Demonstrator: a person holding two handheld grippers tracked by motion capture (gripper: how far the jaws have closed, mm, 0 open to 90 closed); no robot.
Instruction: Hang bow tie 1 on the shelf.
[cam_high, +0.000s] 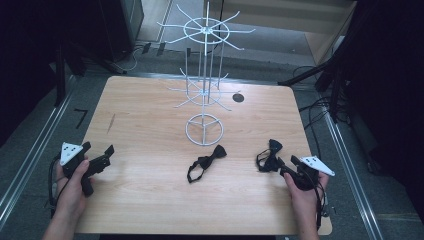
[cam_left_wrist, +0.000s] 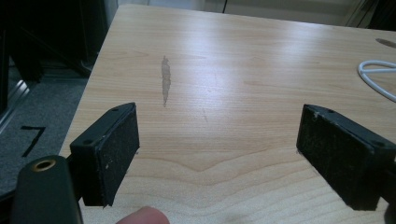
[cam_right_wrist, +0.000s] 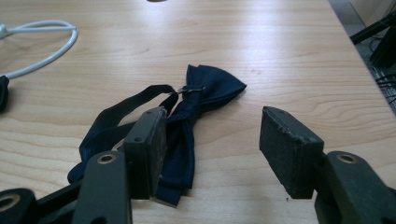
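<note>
My right gripper (cam_high: 289, 166) has its jaws apart beside the navy bow tie (cam_high: 269, 155), near the table's (cam_high: 150, 115) right edge; whether they touch it is too small to tell. My left gripper (cam_high: 100, 159) is open too. Its own view shows wide jaws over bare wood. In the right gripper view, the left jaw hides part of the bow tie (cam_right_wrist: 191, 107), nothing clamped.

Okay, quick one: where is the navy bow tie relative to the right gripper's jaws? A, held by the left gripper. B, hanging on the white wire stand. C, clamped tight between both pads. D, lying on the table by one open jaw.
D: the navy bow tie lies flat on the table, beside one jaw of the open right gripper.
</note>
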